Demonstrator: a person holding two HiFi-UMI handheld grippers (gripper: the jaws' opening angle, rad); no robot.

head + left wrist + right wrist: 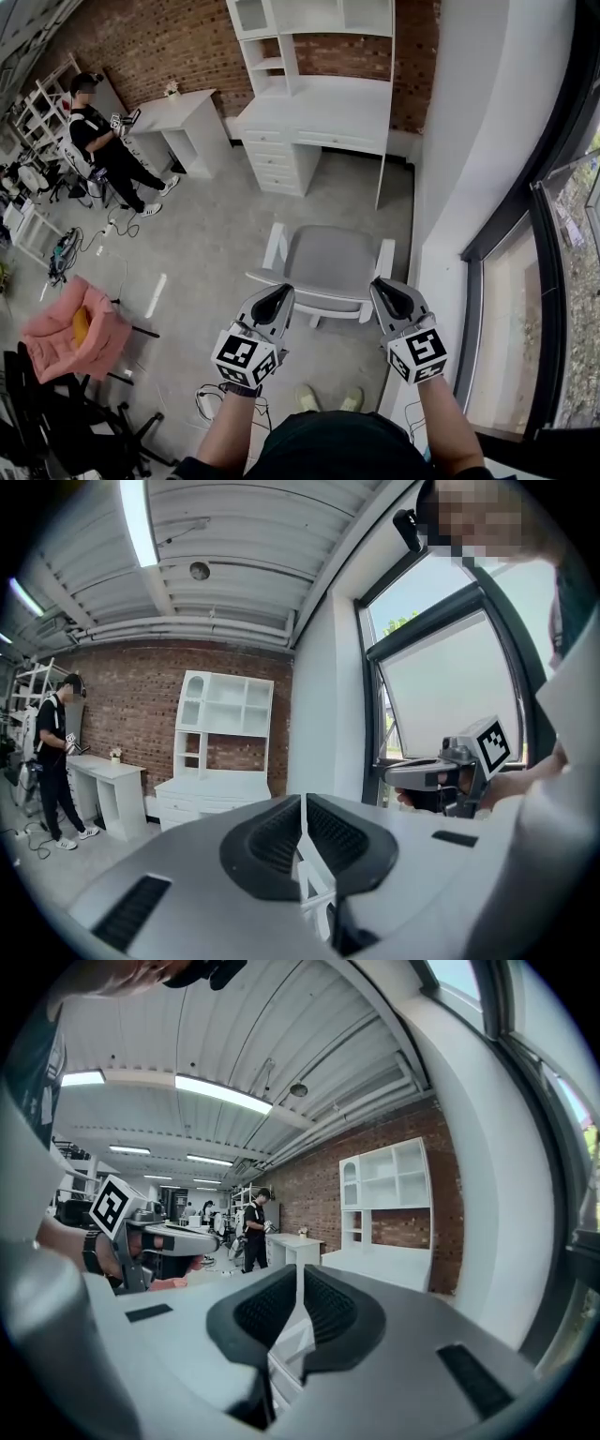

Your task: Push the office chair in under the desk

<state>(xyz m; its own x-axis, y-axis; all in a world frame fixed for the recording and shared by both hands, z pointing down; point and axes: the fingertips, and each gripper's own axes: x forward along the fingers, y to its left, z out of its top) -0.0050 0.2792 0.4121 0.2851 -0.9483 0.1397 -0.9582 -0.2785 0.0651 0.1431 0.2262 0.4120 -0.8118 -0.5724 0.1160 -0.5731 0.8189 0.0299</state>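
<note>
Left claw [281,292]: I hold it low in front of me, tip pointing ahead; its own view shows the two dark ribbed pads drawn in to a thin slit, with only slivers of white furniture showing through and nothing clamped between them

Right claw [382,284]: level with the left one and well apart from it, also pointing ahead; its pads are likewise pressed almost together, nothing held

Chair [328,258]: white frame, grey seat, just ahead of and below both claw tips, its back edge nearest me; the left tip overlaps the left end of that back edge and the right tip sits by the right armrest, but I cannot tell whether either one touches

Desk [314,112]: white, with drawers on its left and open shelves on top, against the brick wall [169,42] well ahead of the claws, beyond the chair

Floor [352,187]: a bare grey stretch lies between chair and desk, so the chair stands out from under the desk

Far left of the claws: a person [103,150] sits beside a smaller white table [183,117]; nearer me a pink seat [70,333] and loose cables [211,403]

Right of the right claw: white wall and a dark-framed window [553,281]
</note>
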